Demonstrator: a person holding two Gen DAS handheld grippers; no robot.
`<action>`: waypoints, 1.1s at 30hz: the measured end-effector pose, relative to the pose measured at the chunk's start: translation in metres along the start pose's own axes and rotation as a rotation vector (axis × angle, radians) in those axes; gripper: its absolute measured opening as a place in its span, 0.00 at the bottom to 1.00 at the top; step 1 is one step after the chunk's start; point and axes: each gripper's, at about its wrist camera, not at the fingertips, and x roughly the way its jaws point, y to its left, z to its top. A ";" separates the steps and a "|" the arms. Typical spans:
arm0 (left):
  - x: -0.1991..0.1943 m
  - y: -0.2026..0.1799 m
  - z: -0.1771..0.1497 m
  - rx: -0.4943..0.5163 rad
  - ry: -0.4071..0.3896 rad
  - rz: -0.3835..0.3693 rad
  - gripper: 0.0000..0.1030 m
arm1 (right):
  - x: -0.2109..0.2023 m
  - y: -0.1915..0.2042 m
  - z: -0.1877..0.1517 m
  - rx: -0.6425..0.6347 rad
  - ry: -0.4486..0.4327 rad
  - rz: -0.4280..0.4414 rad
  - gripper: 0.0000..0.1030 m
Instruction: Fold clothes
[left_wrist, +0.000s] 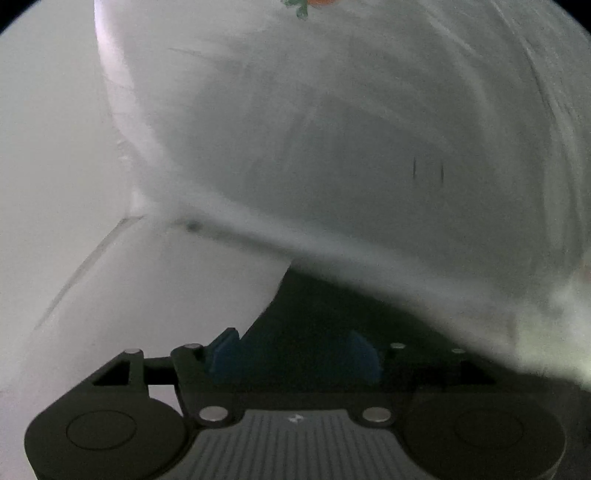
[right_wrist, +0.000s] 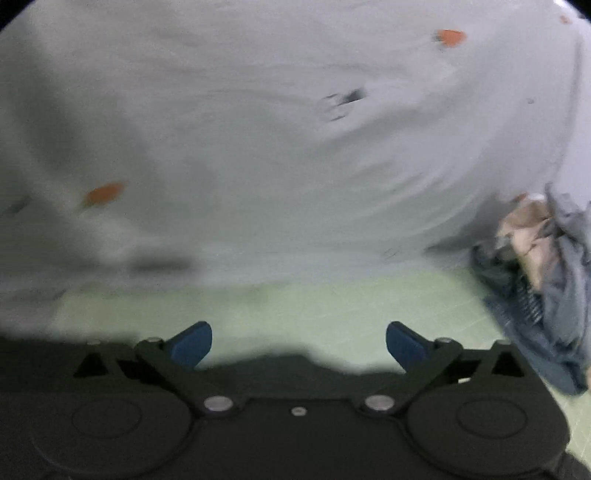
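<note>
A: Right wrist view first. State of the right gripper (right_wrist: 299, 345)?

B: Jaws spread wide apart, nothing between the blue fingertips (right_wrist: 192, 345). It sits low over a pale green gridded mat (right_wrist: 314, 310).

A: And the garment?

B: The white garment (right_wrist: 258, 147) fills most of the far field, lying across the mat, its near edge just beyond the fingertips and not touching them. Small orange prints (right_wrist: 103, 192) are scattered over it, plus a dark mark (right_wrist: 343, 100) right of centre. Heavy motion blur, so no finer detail.

A: Anything else?

B: At the far right, a crumpled pile of grey clothes (right_wrist: 546, 291) with a tan piece in it, just beside the white garment's right edge.

A: Left wrist view?

B: The left gripper (left_wrist: 295, 354) is in shadow beneath the same white garment (left_wrist: 332, 129), which spreads across the frame above and beyond it. Blue fingertips (left_wrist: 223, 354) stand apart; no cloth visibly pinched between them. A blurred hem (left_wrist: 332, 251) runs diagonally across, just beyond the fingertips. An orange-and-green print (left_wrist: 306, 4) sits at the far edge. Pale surface (left_wrist: 48, 147) on the left.
</note>
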 end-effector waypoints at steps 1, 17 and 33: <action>-0.006 0.004 -0.016 0.031 0.032 0.022 0.66 | -0.012 0.008 -0.014 0.004 0.027 0.039 0.99; -0.081 0.097 -0.206 0.061 0.354 0.132 0.78 | -0.193 0.161 -0.193 -0.334 0.213 0.409 0.99; -0.097 0.116 -0.203 -0.019 0.336 0.137 0.78 | -0.202 0.221 -0.183 -0.273 0.174 0.605 0.96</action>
